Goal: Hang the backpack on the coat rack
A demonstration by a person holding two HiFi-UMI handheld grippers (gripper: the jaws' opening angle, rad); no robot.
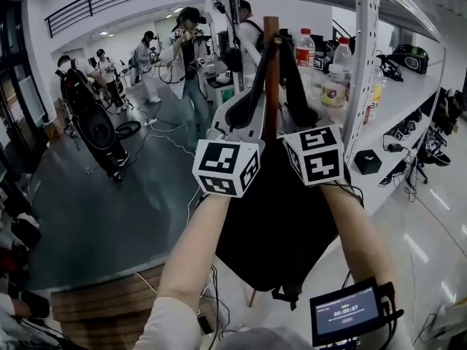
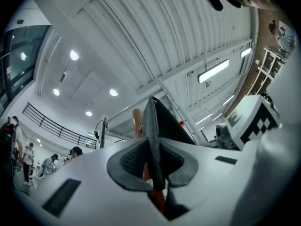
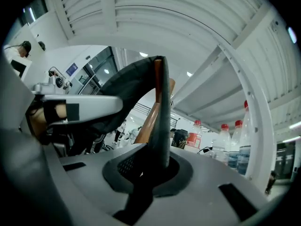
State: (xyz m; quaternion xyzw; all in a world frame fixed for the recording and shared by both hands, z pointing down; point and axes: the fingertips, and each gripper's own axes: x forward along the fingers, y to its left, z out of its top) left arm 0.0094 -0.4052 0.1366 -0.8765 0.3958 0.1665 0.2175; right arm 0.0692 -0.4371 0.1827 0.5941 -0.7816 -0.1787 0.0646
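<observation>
The left claw (image 2: 155,173) is shut tight on a black strap (image 2: 151,126). The right claw (image 3: 157,166) is shut on the strap too. The black backpack (image 1: 277,224) hangs straight down below both claws, right in front of the wooden coat rack (image 1: 271,64). The rack's pole stands straight up between the two claws, and its top pokes out above them. Both claws are about as near to it. I cannot tell if the strap is hooked on yet. I count one backpack, one coat rack and two claws.
</observation>
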